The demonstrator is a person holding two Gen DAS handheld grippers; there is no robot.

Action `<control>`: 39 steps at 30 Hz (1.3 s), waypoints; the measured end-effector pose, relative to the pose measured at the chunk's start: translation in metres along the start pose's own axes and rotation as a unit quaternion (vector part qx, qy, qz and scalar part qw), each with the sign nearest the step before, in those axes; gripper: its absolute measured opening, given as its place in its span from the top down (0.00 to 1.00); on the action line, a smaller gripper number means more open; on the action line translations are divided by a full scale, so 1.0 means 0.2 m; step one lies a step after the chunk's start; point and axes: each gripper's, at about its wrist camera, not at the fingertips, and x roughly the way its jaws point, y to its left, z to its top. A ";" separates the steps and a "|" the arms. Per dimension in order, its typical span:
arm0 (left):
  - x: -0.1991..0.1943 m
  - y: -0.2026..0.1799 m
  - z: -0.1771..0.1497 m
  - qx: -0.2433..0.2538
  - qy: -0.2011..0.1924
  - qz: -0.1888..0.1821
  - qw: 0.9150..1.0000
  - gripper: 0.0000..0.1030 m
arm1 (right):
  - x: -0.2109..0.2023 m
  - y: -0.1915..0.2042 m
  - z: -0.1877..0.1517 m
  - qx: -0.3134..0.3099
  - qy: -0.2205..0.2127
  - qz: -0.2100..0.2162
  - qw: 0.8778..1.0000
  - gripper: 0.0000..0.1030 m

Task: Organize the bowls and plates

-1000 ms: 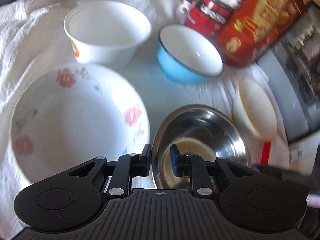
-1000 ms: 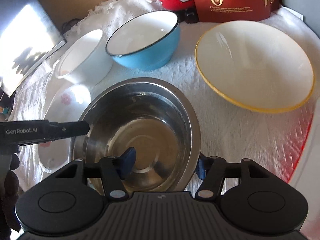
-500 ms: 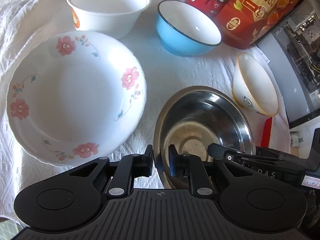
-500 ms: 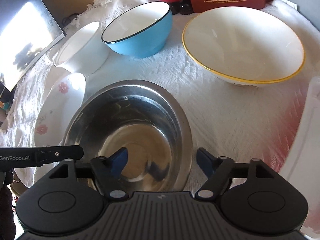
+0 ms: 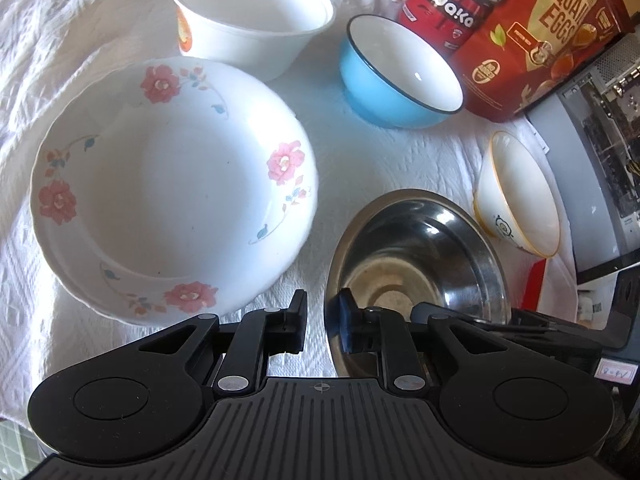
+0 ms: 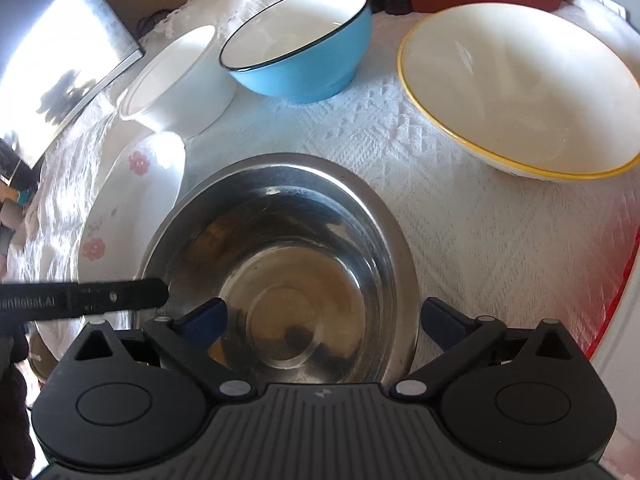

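Gripping the near-left rim of the steel bowl (image 5: 416, 256), your left gripper (image 5: 322, 322) has its two fingers nearly together, one outside the wall and one inside, with the thin metal edge pinched between them. Your right gripper (image 6: 322, 320) stands with its jaws spread wide; they have just been opening, and the blue pads (image 6: 202, 318) sit either side of the bowl's near rim without pressing on it. The steel bowl rests on the white textured cloth (image 6: 460, 216), between the floral plate (image 5: 172, 184) on its left and the yellow-rimmed bowl (image 6: 520, 92) farther off to the right. Behind it stand the blue bowl (image 6: 300, 40) and, beside that, the plain white bowl (image 5: 252, 16). At the back edge of the cloth you see a red carton (image 5: 548, 36) and a red bear figure (image 5: 452, 4), both just beyond the blue bowl. In the right wrist view, the left gripper's finger reaches the steel rim from the left.
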 end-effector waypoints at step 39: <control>-0.33 0.40 0.16 -0.026 -0.096 0.079 0.992 0.81 | 0.01 0.75 0.19 -0.134 -0.091 -0.023 0.987 0.48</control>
